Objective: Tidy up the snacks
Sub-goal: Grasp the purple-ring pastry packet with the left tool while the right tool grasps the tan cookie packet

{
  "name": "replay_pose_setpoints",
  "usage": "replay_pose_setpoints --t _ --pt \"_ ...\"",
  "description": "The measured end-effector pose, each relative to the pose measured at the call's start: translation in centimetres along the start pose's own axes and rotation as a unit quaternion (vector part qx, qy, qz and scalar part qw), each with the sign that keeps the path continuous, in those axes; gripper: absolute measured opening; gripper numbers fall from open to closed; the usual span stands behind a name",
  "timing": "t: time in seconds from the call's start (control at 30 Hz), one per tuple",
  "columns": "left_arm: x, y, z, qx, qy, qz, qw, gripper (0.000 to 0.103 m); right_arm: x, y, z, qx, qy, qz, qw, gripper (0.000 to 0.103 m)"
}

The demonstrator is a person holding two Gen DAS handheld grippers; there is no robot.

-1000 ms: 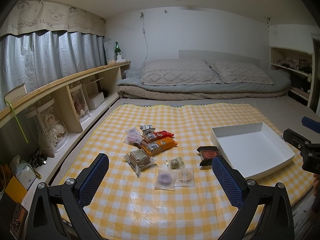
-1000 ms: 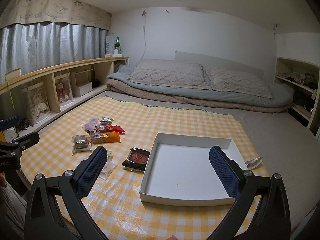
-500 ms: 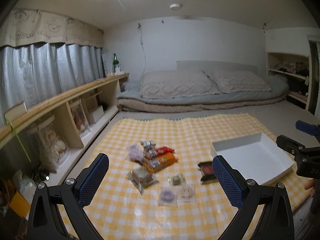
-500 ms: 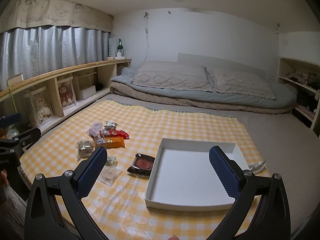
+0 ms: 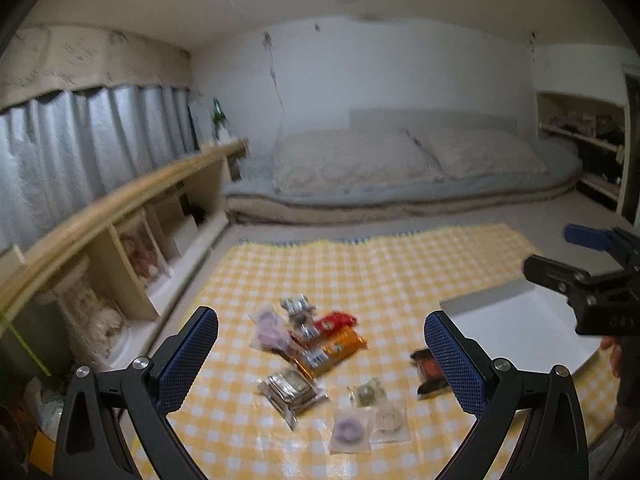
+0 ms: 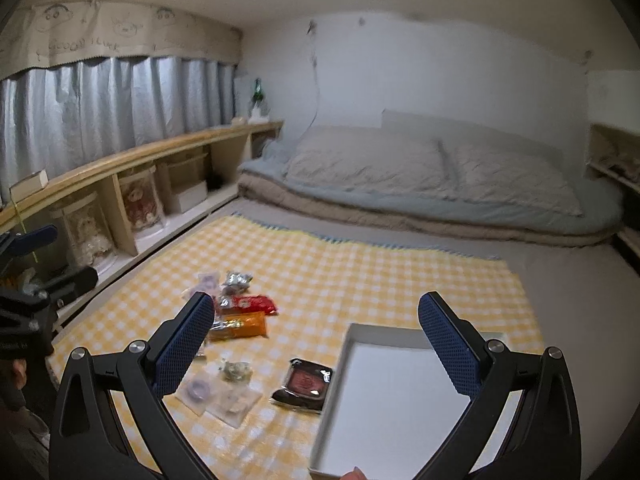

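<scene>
Compared with a second ago, both cameras see the snacks smaller and lower, and both views are now blurred. The left gripper (image 5: 320,352) and the right gripper (image 6: 318,338) are wide open and hold nothing. The snacks (image 5: 320,344) lie on the yellow checked cloth (image 5: 360,264), left of the white tray (image 6: 384,400). Package labels are unreadable; the tray's near edge is cut off.

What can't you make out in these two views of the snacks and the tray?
- Snack labels: motion blur in the left view smears the orange pack and red pack.
- Dark pack: partly behind the left gripper's right finger.
- Tray: near corner cut off by the right view's bottom edge; a finger of the right gripper covers part.
</scene>
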State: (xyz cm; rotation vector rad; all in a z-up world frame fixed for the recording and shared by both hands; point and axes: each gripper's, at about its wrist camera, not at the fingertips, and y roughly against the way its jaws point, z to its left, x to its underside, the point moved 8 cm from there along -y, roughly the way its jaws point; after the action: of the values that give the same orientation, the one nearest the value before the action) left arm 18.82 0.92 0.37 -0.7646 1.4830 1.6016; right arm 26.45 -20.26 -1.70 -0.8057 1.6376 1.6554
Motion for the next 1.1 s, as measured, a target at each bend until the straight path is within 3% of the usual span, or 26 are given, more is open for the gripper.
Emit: replay_pose_setpoints --t 0.17,0.23,0.3,0.37,0.4,0.43,0.53,0.6,0.73,0.8,0.97,1.1 --pt "2.1 -6.1 0.4 0.036 -0.002 0.092 0.9951 0.101 1.9 -5.9 0.1 -0.039 -0.031 0.083 0.995 0.103" --pt "2.8 -8.0 0.5 0.041 -0.015 0.124 0.9913 0.084 3.2 -7.8 0.4 -0.058 -0.052 0.122 0.989 0.103" --pt "3.9 -10.2 0.3 0.058 -0.021 0.166 0.9841 0.077 4.1 -9.0 0.9 -0.076 -0.064 0.147 0.984 0.102" --pt "5.6 -13.0 -0.3 0.088 -0.011 0.229 0.9694 0.074 5.0 -10.0 1.6 -0.091 -0.073 0.17 0.979 0.101" --pt "5.9 -13.6 -0.2 0.092 -0.009 0.242 0.9657 0.072 5.4 -10.3 1.9 -0.095 -0.076 0.177 0.977 0.1" --pt "7.0 -15.4 -0.5 0.1 -0.005 0.275 0.9562 0.069 5.9 -10.7 2.2 -0.1 -0.081 0.186 0.974 0.099" --pt "8.5 -19.0 -0.7 0.11 0.002 0.328 0.9384 0.067 8.1 -12.3 2.9 -0.124 -0.11 0.232 0.958 0.092" --pt "9.2 -20.9 -1.2 0.115 0.004 0.35 0.9298 0.067 9.6 -13.4 3.2 -0.135 -0.133 0.266 0.945 0.088" --pt "11.3 -23.5 -2.5 0.117 -0.018 0.365 0.9233 0.067 12.2 -14.8 3.5 -0.143 -0.16 0.317 0.924 0.081" --pt "12.1 -25.4 -3.4 0.104 -0.045 0.371 0.9218 0.067 13.3 -15.5 3.6 -0.145 -0.172 0.338 0.914 0.079" --pt "13.7 -29.1 -4.7 0.094 -0.054 0.373 0.9215 0.066 15.5 -17.1 4.2 -0.148 -0.2 0.379 0.891 0.073" --pt "15.2 -31.8 -4.9 0.081 -0.068 0.378 0.9199 0.057 17.1 -18.3 5.2 -0.152 -0.225 0.409 0.871 0.071"
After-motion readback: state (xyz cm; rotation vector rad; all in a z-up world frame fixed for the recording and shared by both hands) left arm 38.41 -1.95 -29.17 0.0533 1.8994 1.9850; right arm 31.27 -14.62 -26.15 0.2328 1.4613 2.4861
